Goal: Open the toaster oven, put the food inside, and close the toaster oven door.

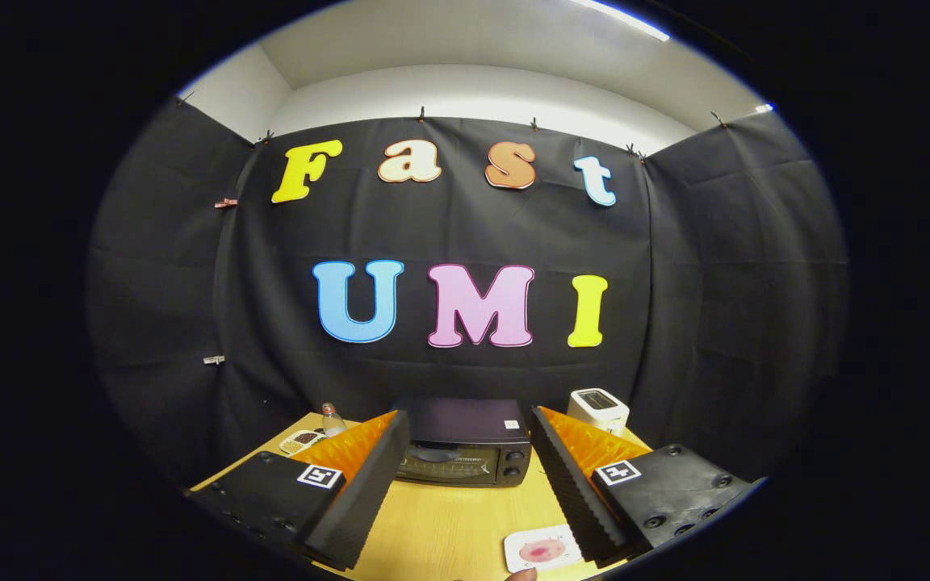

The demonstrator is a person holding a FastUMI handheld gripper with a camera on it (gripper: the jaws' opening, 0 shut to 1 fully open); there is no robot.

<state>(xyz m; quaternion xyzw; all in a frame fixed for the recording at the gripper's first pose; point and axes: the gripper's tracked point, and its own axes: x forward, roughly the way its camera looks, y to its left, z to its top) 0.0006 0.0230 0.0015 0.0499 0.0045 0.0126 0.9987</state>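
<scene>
Low centre of the frame, beyond the finger tips: toaster oven point(465, 452), black, door closed, knobs at its right end, standing on the wooden table point(449, 524). Gripper point(469, 452) spread wide, released, nothing between the fingers; left finger point(360, 476) and right finger point(566, 484) frame the oven from either side but sit well short of it.

Food point(544, 550), a pink item on a small white card or plate, lies lower right of centre, on the table just beside the inner edge of the right finger, nearer the camera than the oven. A fingertip shows at the very bottom edge beside it.

Step in hand, by my reading: the start, approach to the door, nothing opened yet. Next move calls for going forward and down to the door's top edge or handle; handle itself too small to make out.

Also on the table: a white toaster point(598, 410) right of the oven, a small bottle point(333, 420) and a dish point(302, 440) to the left.
</scene>
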